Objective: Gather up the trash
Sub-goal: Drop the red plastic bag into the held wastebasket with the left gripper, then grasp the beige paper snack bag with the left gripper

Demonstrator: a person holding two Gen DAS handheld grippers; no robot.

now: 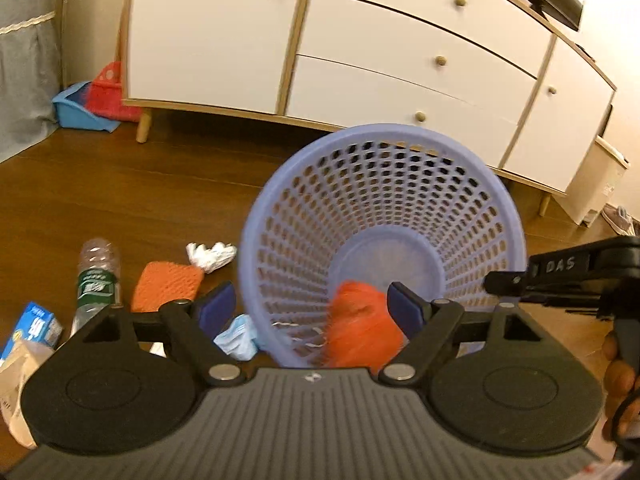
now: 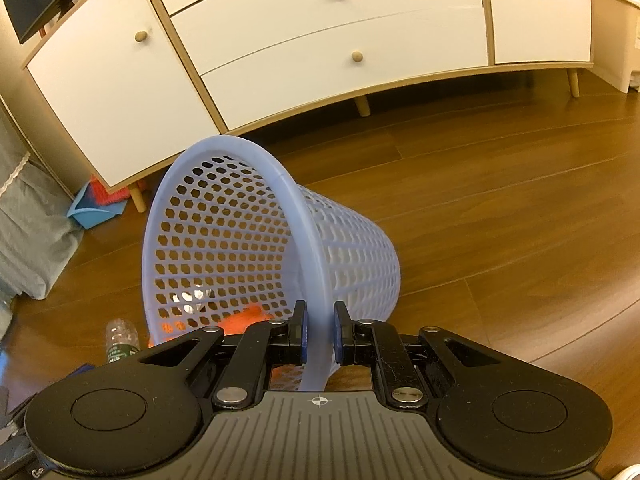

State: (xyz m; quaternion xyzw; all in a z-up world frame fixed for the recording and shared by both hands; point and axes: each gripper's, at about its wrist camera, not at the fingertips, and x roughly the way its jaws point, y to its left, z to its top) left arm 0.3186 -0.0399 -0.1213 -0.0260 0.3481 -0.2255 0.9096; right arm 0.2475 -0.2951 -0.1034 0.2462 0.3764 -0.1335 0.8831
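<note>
One lavender mesh wastebasket (image 2: 224,240) tipped on the wooden floor (image 2: 500,208), mouth facing the cameras, rim pinched at about 5 o'clock by the right gripper (image 2: 320,330), its two blue pads pressed against either side of the rim band. Left gripper (image 1: 316,308) spread wide at the basket's mouth, nothing between the pads; a blurred orange wad (image 1: 362,332) just inside the right-hand pad, inside the basket (image 1: 380,216) near its lower wall, whether touching the pad cannot be told. Orange also visible through the mesh in the right wrist view.

Scattered on the floor at 8 to 9 o'clock of the basket, in the left wrist view:
- one clear plastic bottle (image 1: 96,280) with a green label, lying down
- one orange textured sponge-like pad (image 1: 166,286)
- one crumpled white tissue (image 1: 212,256)
- one crumpled light-blue face mask (image 1: 238,336), just beside the basket rim
- one small blue-and-white carton (image 1: 32,326)
- one pale crumpled paper bag (image 1: 14,388) at the frame edge

Behind, one white sideboard (image 1: 360,48) with wooden knobs and legs; at 10 o'clock, one blue dustpan (image 1: 80,110) with one red brush (image 1: 108,92) resting in it. Right gripper's black body (image 1: 560,276) at 3 o'clock in the left wrist view, part of a hand (image 1: 620,384) below it.
</note>
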